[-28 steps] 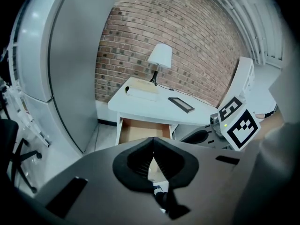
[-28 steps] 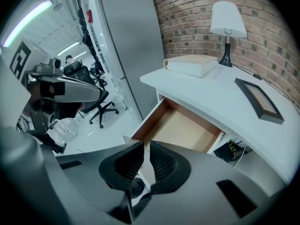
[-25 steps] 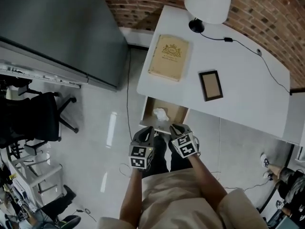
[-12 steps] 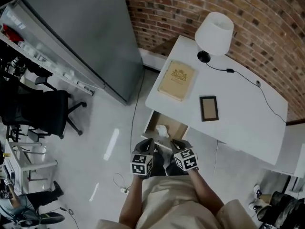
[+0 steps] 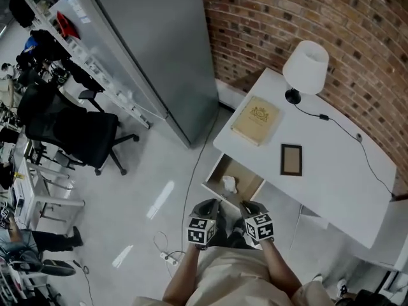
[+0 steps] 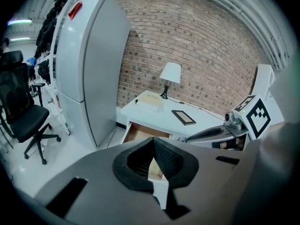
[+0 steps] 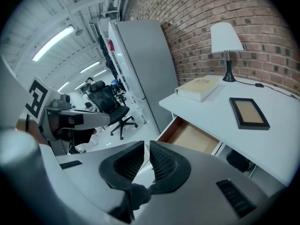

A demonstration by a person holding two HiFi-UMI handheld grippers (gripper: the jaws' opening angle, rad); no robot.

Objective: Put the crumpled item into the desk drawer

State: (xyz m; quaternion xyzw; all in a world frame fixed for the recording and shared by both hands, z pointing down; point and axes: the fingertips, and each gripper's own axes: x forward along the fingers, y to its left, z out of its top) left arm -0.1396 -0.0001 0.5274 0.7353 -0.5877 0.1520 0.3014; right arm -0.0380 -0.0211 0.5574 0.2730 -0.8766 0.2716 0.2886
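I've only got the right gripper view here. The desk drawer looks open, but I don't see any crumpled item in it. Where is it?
Observer: In the head view, the crumpled white item is lying inside the open drawer.
Operator: Good. Is anything held on the other side?
Observer: No. In its own view, the left gripper has its fingertips touching and nothing between them.
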